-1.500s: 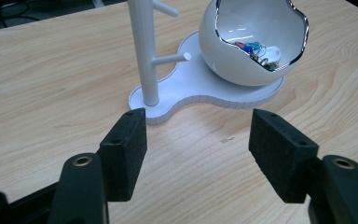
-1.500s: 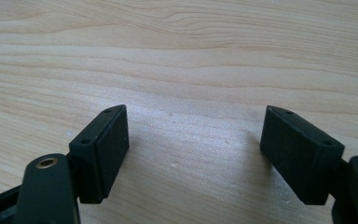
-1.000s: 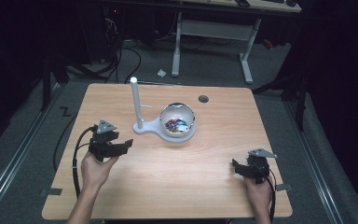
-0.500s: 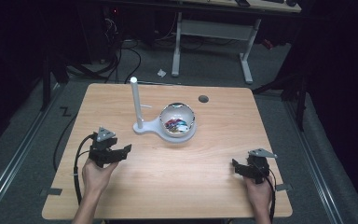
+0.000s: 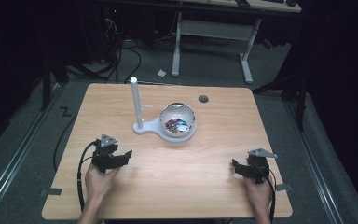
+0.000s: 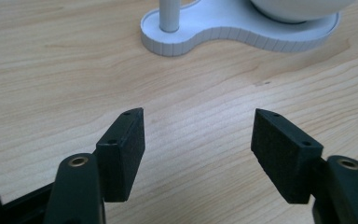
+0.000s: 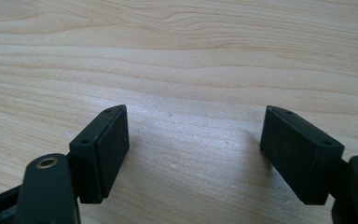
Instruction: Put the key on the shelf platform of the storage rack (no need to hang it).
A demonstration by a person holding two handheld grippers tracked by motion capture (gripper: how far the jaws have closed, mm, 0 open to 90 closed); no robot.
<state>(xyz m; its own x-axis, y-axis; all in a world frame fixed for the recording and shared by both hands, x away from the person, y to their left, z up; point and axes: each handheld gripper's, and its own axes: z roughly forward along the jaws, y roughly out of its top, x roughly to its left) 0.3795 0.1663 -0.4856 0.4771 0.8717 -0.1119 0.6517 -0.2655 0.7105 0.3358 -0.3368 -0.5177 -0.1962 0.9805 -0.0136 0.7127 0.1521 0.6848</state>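
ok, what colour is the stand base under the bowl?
White. The stand base shows best in the left gripper view, with a ribbed edge, sitting on the wooden table.

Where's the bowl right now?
High view: the bowl sits mid-table, slightly toward the far edge, on the white stand just right of its post, ahead of both grippers.

Bare wood lay open across the near half of the wooden table (image 5: 168, 186) — nothing stood between the left gripper (image 5: 123, 156) and the right gripper (image 5: 235, 164), each with its jaws spread over empty board. The one obstacle sat mid-table: a white stand (image 5: 144, 127) carrying an upright post (image 5: 135, 100) and a bowl (image 5: 177, 119) of small coloured items. In the left gripper view its base (image 6: 205, 35) lay ahead, well apart from the jaws. A small dark hole (image 5: 203, 99) marked the far edge — flush, no hindrance.
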